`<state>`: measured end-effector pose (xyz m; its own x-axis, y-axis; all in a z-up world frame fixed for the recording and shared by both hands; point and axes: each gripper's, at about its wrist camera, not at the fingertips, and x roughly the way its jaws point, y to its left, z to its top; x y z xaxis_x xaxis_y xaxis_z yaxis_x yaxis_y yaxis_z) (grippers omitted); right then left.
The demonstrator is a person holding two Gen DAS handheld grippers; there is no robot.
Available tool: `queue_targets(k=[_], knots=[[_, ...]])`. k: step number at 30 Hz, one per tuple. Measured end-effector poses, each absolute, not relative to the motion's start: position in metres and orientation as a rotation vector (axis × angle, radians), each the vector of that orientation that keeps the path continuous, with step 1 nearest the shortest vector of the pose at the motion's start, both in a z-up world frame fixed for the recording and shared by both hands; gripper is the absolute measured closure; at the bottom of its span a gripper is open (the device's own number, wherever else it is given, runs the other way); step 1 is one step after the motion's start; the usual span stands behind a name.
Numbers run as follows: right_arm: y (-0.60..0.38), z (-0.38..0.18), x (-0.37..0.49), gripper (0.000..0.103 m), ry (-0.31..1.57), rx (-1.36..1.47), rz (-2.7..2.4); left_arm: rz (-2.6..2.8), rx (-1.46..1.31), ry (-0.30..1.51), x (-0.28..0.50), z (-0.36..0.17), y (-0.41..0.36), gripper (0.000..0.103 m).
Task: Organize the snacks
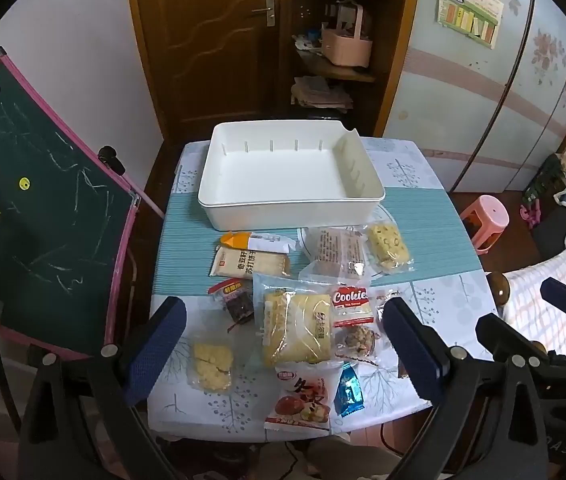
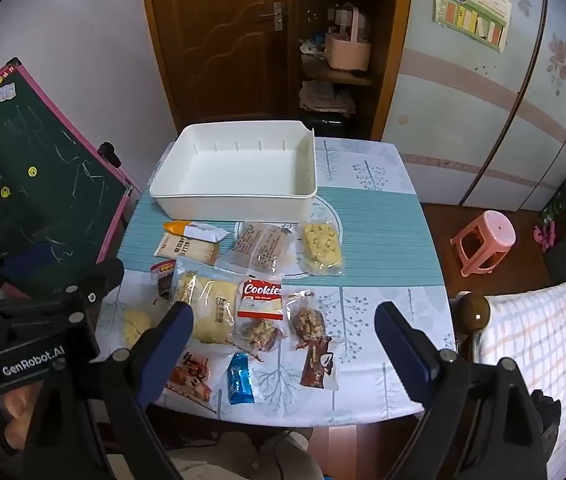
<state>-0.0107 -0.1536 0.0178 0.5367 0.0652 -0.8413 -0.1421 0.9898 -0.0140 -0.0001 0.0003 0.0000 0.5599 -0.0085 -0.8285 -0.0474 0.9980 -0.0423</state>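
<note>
Small table point(image 1: 423, 216) with a tree-print and teal cloth, chalkboard point(image 1: 43, 216) to its left. Left gripper point(image 1: 283, 344) and right gripper point(image 2: 283, 344) both hover above the near edge, jaws wide apart, nothing between the pads. Snack packets lie loose below and just ahead: blue wrapper point(image 2: 240, 378), Cookies pack point(image 1: 352, 306), bread bag point(image 1: 297, 326). White bin point(image 1: 287, 180) sits beyond them.

Bin point(image 1: 283, 208): white, empty, open-topped, at the table's far side.
Snacks: about a dozen wrapped packets lying flat, clustered just before it.
Cookies pack point(image 1: 351, 305): red-white, central.
Blue packet point(image 1: 348, 391): nearest edge.
</note>
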Motion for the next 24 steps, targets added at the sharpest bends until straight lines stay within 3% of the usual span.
queue_targets(k=[24], knots=[[-0.159,0.013,-0.004,0.01,1.016,-0.077,0.132,0.044,-0.068,1.016,0.004,-0.007,-0.003,0.005]])
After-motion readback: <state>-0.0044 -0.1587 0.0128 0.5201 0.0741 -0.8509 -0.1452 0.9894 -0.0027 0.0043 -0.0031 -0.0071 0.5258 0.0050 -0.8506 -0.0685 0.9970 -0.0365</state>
